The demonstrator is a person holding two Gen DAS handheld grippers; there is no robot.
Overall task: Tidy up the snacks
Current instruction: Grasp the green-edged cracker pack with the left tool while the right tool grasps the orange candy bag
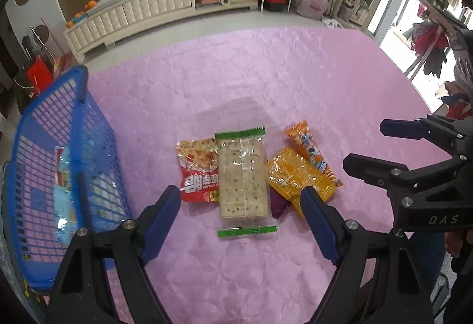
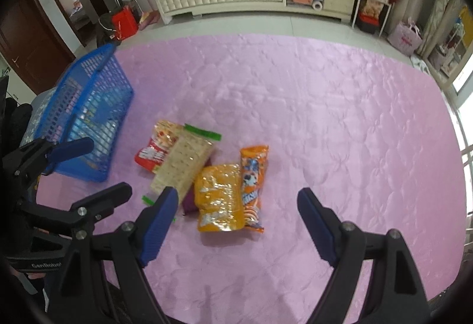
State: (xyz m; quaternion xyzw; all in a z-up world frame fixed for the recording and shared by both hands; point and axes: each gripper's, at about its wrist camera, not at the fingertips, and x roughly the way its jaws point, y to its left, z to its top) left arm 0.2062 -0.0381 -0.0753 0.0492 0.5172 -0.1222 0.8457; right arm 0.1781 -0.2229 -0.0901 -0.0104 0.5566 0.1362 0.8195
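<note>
Both claws hang released — the left gripper [image 1: 242,200] over the cracker pack [image 1: 243,177], the right gripper [image 2: 236,204] near the yellow bag [image 2: 220,197]. The snacks lie clustered mid-table on the pink cloth [image 1: 266,73] — red packet [image 1: 198,169], orange stick pack [image 1: 312,151] — with the blue basket [image 1: 44,152] at its left edge.

We saw purple packet [image 1: 279,204] mostly hidden under cracker pack [image 1: 244,176]; basket [image 1: 26,235] contents blurred behind mesh.

Blue basket [image 1: 59,164] beside clustered snacks [image 1: 242,173]
</note>
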